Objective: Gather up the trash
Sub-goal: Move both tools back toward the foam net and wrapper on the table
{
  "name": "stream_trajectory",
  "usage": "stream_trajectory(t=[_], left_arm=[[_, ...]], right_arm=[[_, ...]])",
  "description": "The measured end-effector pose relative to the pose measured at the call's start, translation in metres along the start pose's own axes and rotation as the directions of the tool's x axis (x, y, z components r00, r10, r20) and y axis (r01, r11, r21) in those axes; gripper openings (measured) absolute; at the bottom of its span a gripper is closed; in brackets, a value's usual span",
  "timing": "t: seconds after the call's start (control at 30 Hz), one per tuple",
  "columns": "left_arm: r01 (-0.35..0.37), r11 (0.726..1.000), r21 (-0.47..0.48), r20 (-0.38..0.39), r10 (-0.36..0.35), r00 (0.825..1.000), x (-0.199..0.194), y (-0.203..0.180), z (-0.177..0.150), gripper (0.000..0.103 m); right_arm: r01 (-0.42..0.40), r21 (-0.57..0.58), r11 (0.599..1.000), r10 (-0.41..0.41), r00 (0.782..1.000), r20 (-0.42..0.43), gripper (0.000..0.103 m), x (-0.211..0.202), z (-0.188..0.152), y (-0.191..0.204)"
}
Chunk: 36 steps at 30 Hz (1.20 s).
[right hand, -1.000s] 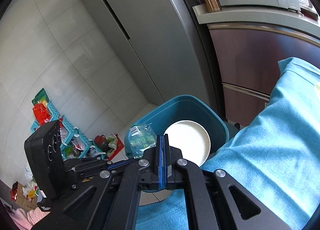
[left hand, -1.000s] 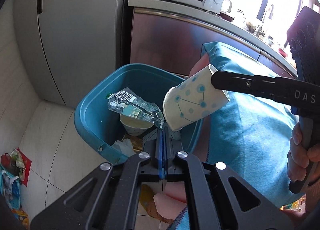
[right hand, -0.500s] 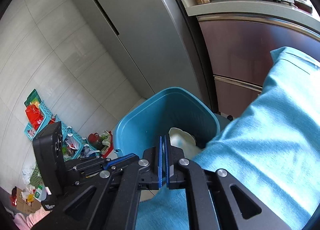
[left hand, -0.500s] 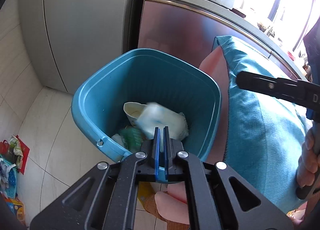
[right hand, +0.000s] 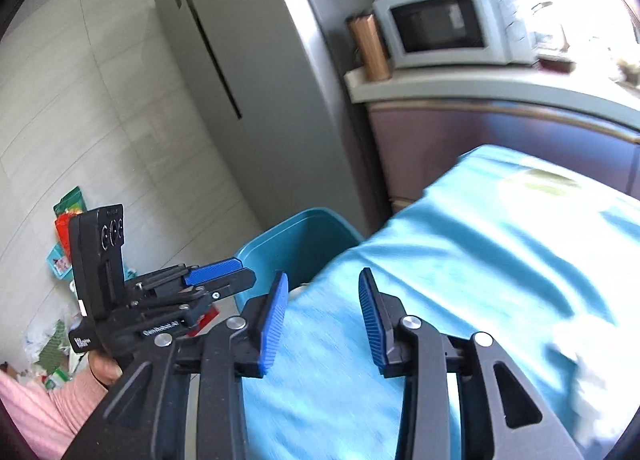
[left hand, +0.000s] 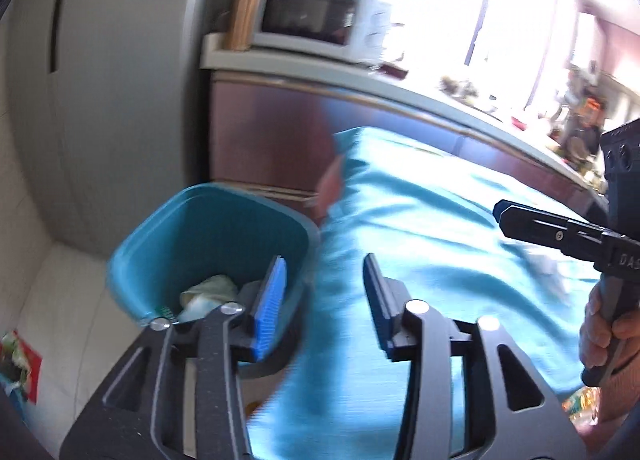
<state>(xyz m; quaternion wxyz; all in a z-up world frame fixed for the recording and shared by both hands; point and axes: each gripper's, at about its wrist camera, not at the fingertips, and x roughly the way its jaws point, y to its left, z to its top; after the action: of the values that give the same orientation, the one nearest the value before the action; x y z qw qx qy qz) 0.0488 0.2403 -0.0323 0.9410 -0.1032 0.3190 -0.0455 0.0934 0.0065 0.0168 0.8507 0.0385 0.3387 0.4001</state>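
**Trash deposited; both claws empty**

Where a second ago the left claw pinched a crumpled clear wrapper and the right claw a dotted paper cup over the bin, both items are now gone from the claws.

- Left gripper (left hand: 324,292): black frame, blue ribbed pads; jaws opening, nothing between them. Earlier shut.
- Right gripper (right hand: 322,304): same build; jaws opening, nothing between them. Earlier shut; now drawn back from the bin.
- Teal plastic waste bin (left hand: 160,236): stands on the pale tiled floor, beside the edge of the turquoise tablecloth (left hand: 440,260). No longer centred in the left view; now lower left, partly behind the left claw's pad.
- Discarded trash (left hand: 208,292): pale crumpled paper and whitish pieces lying in the bottom of the bin, with a scrap of green print at the near wall. Blurred; single items cannot be told apart.
- White microwave oven (right hand: 440,26): on the counter behind.
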Motion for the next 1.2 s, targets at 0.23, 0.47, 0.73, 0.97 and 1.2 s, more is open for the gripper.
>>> stream_trajectory(t=[0.23, 0.47, 0.73, 0.97, 1.2], left_arm=[[0.147, 0.983, 0.113, -0.01, -0.147, 0.989, 0.007, -0.075, 0.002, 0.045], [0.266, 0.944, 0.195, -0.064, -0.258, 0.964, 0.024, -0.146, -0.003, 0.045], [0.353, 0.888, 0.295, -0.135, -0.327, 0.935, 0.045, -0.221, -0.013, 0.046], [0.358, 0.86, 0.362, -0.149, -0.326, 0.934, 0.058, -0.26, -0.01, 0.051], [0.356, 0.837, 0.415, -0.165, -0.316, 0.934, 0.071, -0.285, -0.009, 0.054]], right_arm=[[0.145, 0.066, 0.987, -0.15, 0.985, 0.087, 0.037, -0.076, -0.023, -0.036], [0.286, 0.199, 0.937, -0.311, 0.944, 0.109, 0.04, -0.133, -0.052, -0.092], [0.433, 0.321, 0.843, -0.477, 0.876, 0.072, 0.047, -0.168, -0.075, -0.157], [0.513, 0.374, 0.773, -0.562, 0.827, 0.028, 0.056, -0.179, -0.083, -0.196], [0.552, 0.378, 0.743, -0.587, 0.809, -0.028, 0.072, -0.172, -0.084, -0.225]])
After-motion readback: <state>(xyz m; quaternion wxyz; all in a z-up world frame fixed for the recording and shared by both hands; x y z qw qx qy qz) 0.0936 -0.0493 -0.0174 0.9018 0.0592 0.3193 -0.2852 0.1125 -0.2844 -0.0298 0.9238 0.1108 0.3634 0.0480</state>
